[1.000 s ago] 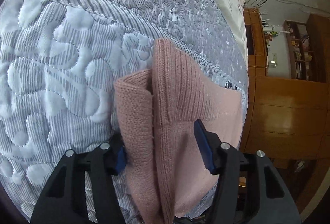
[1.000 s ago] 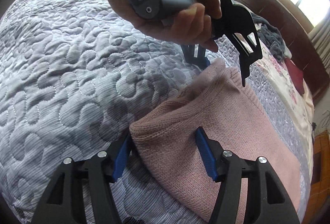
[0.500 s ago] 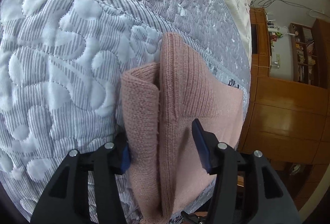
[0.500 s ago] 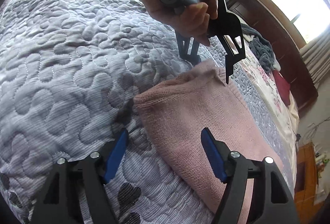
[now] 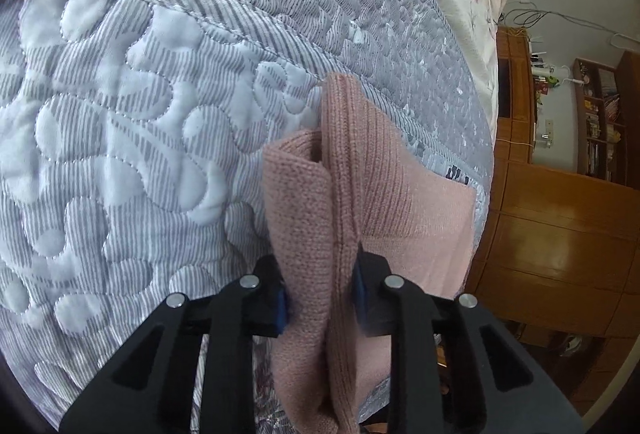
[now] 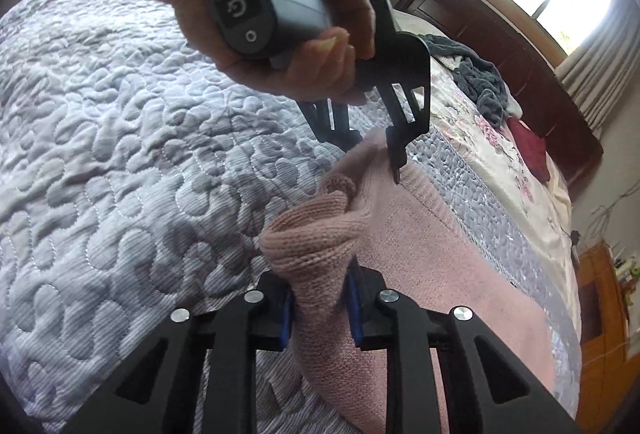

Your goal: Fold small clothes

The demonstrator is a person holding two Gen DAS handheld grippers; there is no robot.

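Your left hand-held gripper was clamped on a bunched fold of the pink knit garment, which lay on the grey quilted bed. Your right hand-held gripper pinched another corner of it, your left hand at 12 o'clock.

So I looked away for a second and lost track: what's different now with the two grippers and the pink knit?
Both grippers have closed. The left gripper and right gripper, open around the pink knit garment a second ago, now pinch its edge, bunching it into raised folds. The garment remains on the grey quilt, and the hand holding the left gripper is still above it.
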